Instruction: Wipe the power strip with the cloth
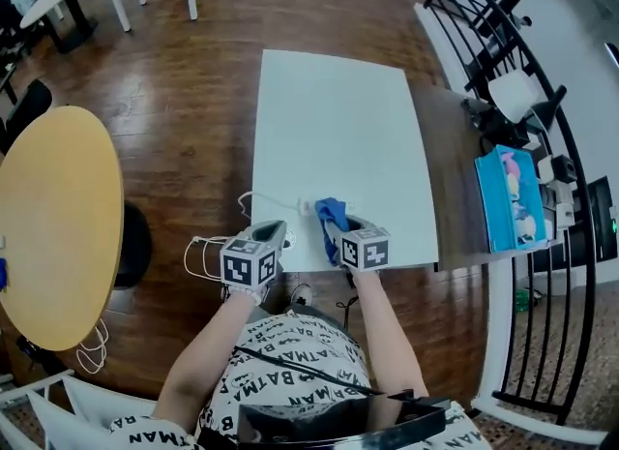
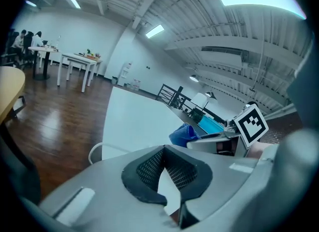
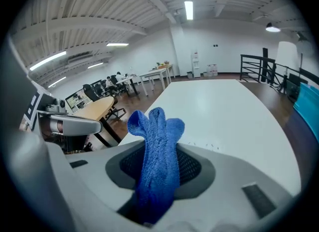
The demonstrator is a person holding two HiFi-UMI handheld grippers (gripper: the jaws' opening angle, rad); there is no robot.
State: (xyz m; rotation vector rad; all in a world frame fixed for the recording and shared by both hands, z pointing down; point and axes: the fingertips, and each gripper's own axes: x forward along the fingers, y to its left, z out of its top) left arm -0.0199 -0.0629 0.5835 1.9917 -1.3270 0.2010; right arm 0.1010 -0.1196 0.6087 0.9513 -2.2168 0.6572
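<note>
**Cloth** [image 3: 158, 166]: blue, pile fabric. Pinched upright between the two pads of the right gripper [image 3: 160, 152], whose jaws are closed tight onto it. A bunched tuft stands above the jaw tips. In the head view the cloth [image 1: 332, 212] sits over the near edge of the white table [image 1: 338, 119].

**Power strip**: white on white, so its body cannot be picked out with certainty. A small white block [image 1: 307, 208] lies at 9 o'clock of the cloth, just beside it. A white cable [image 1: 196, 255] runs off from it toward 9 o'clock and hangs in loops over the table's near edge.

**Left gripper** [image 2: 163, 149]: at 8 o'clock of the cloth, near the table's edge. Its pads meet at the tips, and only a thin white sliver shows between them further back. No object can be made out in the jaws. It stands apart from the right gripper [image 1: 340, 231], with the marker cubes of both toward the person.

**Surroundings, from the cloth**:
- Bare tabletop toward 12 o'clock.
- Round yellow table [image 1: 53, 221] at 9 o'clock, well apart, on the dark wooden floor [image 1: 184, 100].
- Dark side shelf at 3 o'clock carrying a blue box [image 1: 508, 196].
- Black railing [image 1: 542, 119] beyond the shelf, toward 2 o'clock.
</note>
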